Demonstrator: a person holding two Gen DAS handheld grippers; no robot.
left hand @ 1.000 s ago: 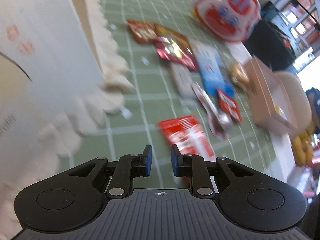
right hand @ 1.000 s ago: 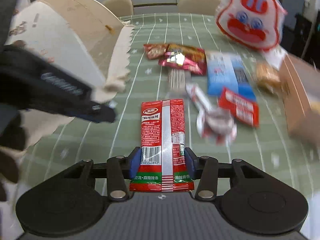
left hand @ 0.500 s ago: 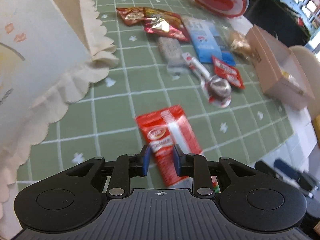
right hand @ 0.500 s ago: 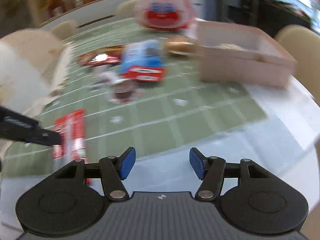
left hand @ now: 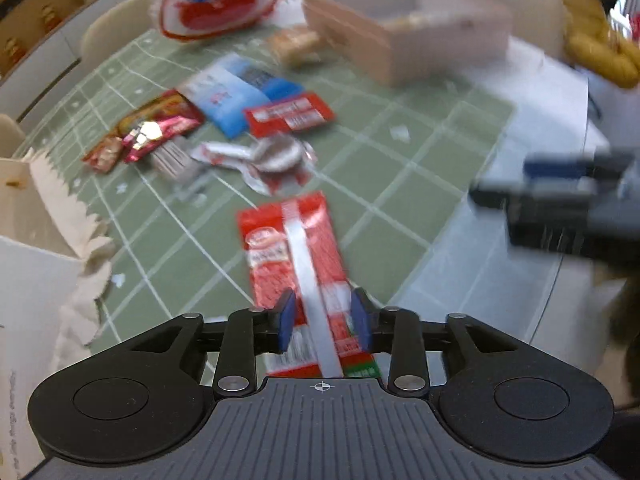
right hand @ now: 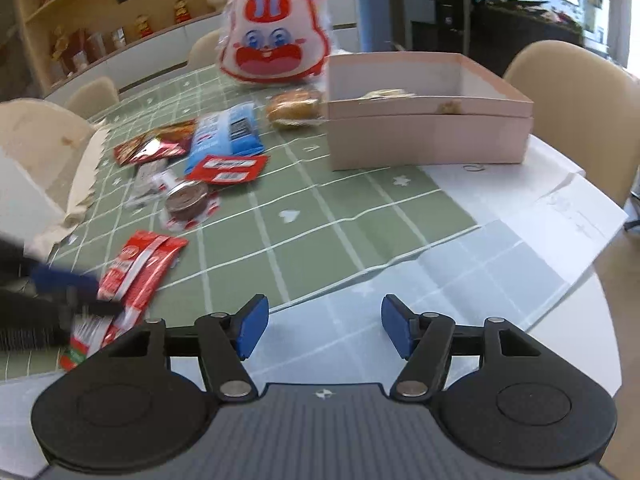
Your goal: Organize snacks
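Green tablecloth (right hand: 320, 236): snack pile (right hand: 208, 156) beside pink box (right hand: 428, 120) (open).

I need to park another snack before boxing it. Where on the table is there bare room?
Free: the green cloth between the red packet, the pink box and the right gripper. Crowded: the snack pile left of the box, before the rabbit bag.

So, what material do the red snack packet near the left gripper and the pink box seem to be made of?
The red snack packet looks like glossy plastic film: it shines, shows a pale seam strip down the middle, and lies thin and flat. The pink box appears to be matte cardboard or stiff paper: dull surface, straight folded edges, thin upright walls.
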